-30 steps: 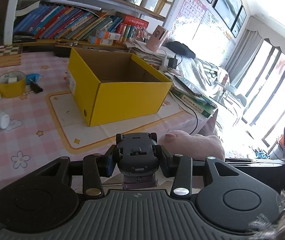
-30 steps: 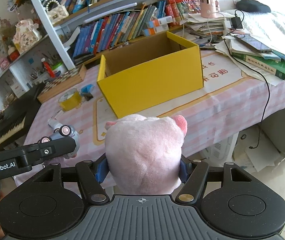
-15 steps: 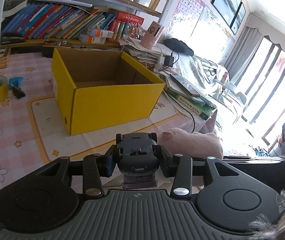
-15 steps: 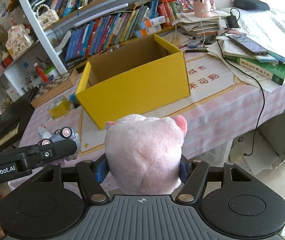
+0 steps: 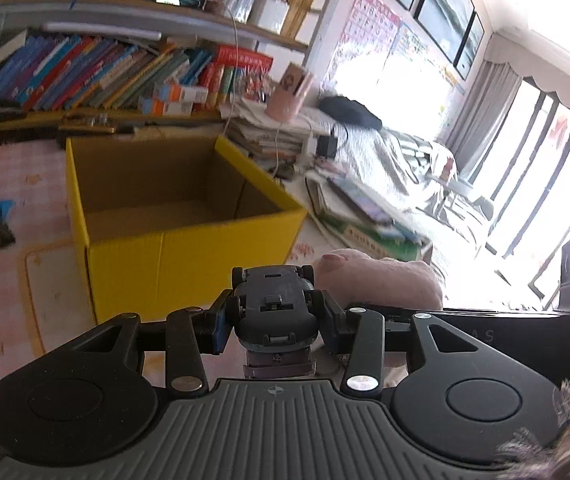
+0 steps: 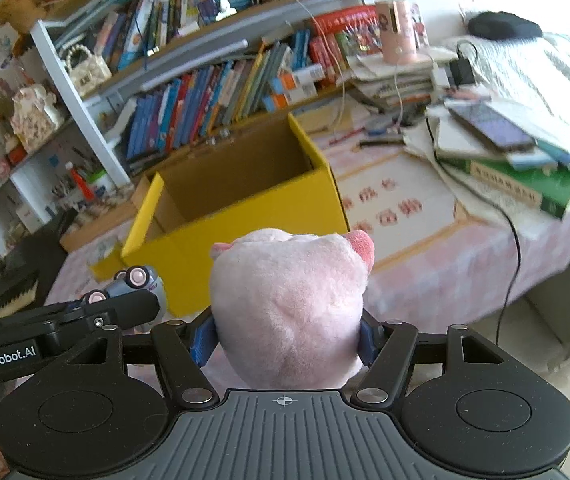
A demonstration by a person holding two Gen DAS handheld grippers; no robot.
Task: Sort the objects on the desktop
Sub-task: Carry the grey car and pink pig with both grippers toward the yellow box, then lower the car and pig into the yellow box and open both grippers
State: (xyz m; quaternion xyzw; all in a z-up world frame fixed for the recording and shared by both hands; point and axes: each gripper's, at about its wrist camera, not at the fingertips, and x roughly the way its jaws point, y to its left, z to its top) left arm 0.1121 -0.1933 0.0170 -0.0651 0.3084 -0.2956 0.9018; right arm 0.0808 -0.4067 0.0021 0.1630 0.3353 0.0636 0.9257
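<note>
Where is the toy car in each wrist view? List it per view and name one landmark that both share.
Left wrist view: the toy car sits bottom centre, underside up, clamped in the left gripper.
Right wrist view: the toy car shows at lower left, pink wheels up, beside the pink plush toy held in the right gripper.
Shared landmark: the open yellow box straight ahead.

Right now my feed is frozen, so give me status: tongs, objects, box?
Left tongs shut on grey toy car. Right tongs shut on pink plush toy. Yellow cardboard box ahead, open, nothing blocking.
</note>
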